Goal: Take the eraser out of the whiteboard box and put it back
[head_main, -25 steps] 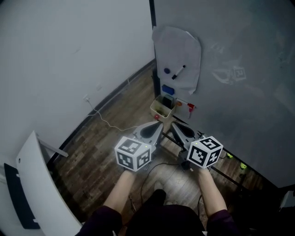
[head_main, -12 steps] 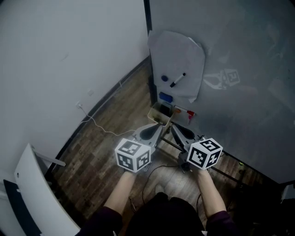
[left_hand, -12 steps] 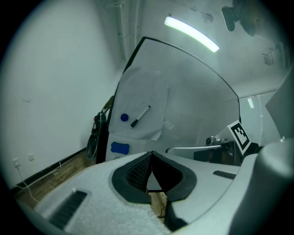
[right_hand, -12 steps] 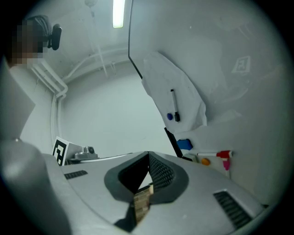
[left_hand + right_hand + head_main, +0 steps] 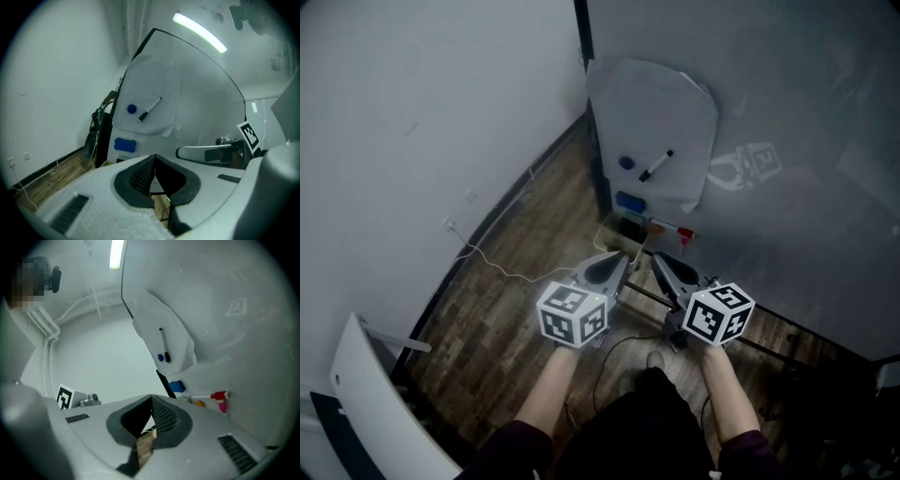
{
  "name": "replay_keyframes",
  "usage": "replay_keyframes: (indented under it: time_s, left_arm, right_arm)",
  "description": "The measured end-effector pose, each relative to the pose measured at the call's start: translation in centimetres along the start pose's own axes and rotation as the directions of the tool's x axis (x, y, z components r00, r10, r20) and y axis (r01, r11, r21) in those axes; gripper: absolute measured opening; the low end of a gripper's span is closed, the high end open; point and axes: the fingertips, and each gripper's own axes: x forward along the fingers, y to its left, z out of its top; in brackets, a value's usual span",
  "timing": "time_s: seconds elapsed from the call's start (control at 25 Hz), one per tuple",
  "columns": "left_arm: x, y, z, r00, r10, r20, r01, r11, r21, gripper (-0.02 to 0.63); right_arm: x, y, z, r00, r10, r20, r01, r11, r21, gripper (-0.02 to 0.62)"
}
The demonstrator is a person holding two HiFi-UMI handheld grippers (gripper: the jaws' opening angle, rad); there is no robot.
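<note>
left tool [image 5: 623, 257] and right tool [image 5: 657, 259] nearer whiteboard box [image 5: 610, 240] | both pressed together | wood floor [image 5: 511, 314], white wall [image 5: 412, 112]

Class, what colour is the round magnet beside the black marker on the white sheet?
Blue. The round magnet shows best in the left gripper view.

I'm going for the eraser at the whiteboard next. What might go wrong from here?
1. The left gripper and the right gripper both have their jaws shut and empty. Arriving like that would probably shove the blue eraser rather than grip it.
2. The red marker and the sheet with the black marker sit close to the eraser. A wide approach may knock them loose.
</note>
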Motion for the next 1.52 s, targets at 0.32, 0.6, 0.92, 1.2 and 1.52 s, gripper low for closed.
replay_keyframes:
  time_s: [0.32,0.6,0.92,1.2,1.52]
  left_arm:
    - [2.4,1.2,-1.3,0.999,-0.019,-0.035,0.018,1.000,-0.017,0.006]
    - [4.2,3.3,-1.8,0.998,0.051,-0.040,-0.050,0.998,0.030,0.008]
    - [7.6,5.9,-3.2,0.984,0.147,-0.104,-0.135,0.984,0.115,0.080]
    - [10.6,7.5,-4.7,0.957,0.226,-0.182,-0.190,0.962,0.197,0.197]
    - [12.7,9.8,-5.7,0.924,0.296,-0.243,-0.253,0.948,0.193,0.239]
  right_arm:
    - [1.6,-2.6,-0.6,1.000,-0.021,-0.008,0.021,0.999,0.034,0.003]
    - [2.2,-3.8,-1.0,1.000,-0.021,-0.020,0.022,0.998,0.052,0.003]
    - [1.9,-4.8,-1.0,0.999,-0.036,-0.026,0.037,0.998,0.055,0.003]
    - [0.8,-6.5,-0.9,0.997,-0.077,-0.025,0.079,0.995,0.054,0.003]
    - [-0.1,-8.7,-1.2,0.992,-0.121,-0.022,0.122,0.991,0.063,0.003]
